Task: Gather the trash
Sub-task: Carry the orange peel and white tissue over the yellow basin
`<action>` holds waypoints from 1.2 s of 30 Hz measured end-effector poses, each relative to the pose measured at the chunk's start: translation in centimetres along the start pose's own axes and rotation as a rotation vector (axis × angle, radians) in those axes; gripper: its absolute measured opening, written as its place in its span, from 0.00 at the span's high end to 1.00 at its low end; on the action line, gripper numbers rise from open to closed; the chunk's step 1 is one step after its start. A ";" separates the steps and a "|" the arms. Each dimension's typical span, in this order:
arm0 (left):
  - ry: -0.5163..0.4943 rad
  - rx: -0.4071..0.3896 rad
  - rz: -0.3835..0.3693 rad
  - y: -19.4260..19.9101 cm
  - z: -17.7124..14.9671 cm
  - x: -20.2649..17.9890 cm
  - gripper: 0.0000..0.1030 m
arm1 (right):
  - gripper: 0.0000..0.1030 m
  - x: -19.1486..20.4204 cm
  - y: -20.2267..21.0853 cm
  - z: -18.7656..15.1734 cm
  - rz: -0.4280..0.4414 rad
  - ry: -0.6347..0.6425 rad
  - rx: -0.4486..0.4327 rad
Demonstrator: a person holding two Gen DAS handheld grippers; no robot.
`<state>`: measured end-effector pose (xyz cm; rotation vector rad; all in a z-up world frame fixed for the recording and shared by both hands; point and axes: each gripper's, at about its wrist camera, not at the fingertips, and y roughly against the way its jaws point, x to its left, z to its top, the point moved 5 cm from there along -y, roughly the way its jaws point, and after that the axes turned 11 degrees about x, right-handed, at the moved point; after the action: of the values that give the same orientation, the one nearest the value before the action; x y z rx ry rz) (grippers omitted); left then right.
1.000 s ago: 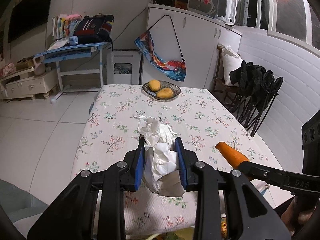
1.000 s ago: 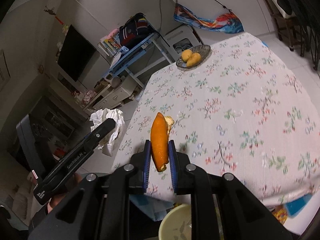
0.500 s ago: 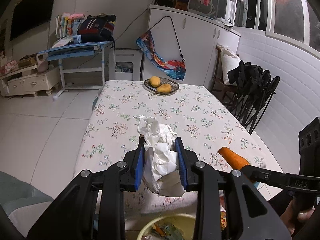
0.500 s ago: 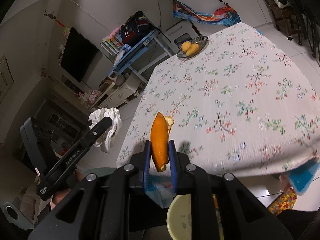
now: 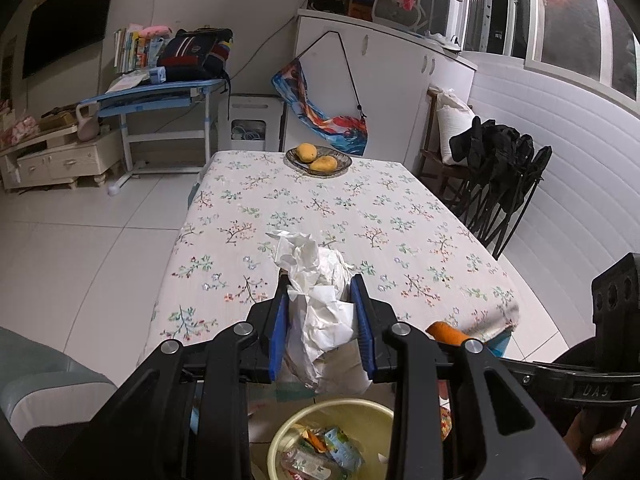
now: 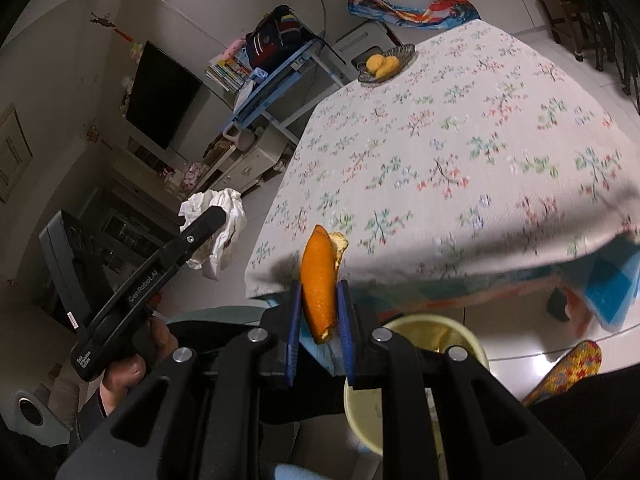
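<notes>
While left claw (image 5: 322,320) pinches crumpled tissue (image 5: 320,300), right claw (image 6: 319,314) grips seemingly curved peel (image 6: 318,280).

Both wrist views look down, sharing table (image 5: 360,216) and bin (image 6: 404,420).

Bin (image 5: 332,436) is sitting on floor below table's (image 5: 320,216) near edge; fruit dish (image 5: 319,159) is lying at 12 o'clock, far end.
</notes>
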<state>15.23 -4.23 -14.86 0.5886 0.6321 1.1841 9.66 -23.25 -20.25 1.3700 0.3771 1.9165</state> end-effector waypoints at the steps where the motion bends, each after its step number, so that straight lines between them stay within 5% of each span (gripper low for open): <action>1: -0.001 0.000 -0.001 0.1 -0.1 -0.1 0.72 | 0.82 0.0 0.0 -0.1 0.000 -0.002 0.004; 27: -0.035 0.050 -0.022 0.7 -4.1 -1.8 0.71 | 0.82 -1.3 -2.8 -4.9 -0.102 -0.040 0.173; 36: -0.050 0.081 -0.025 0.3 -5.3 -2.4 0.71 | 0.67 -1.5 -3.2 -5.4 -0.137 -0.053 0.197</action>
<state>10.65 -6.03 -17.95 0.6747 0.6450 1.1206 6.30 -21.17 -25.38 1.4775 0.6317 1.7641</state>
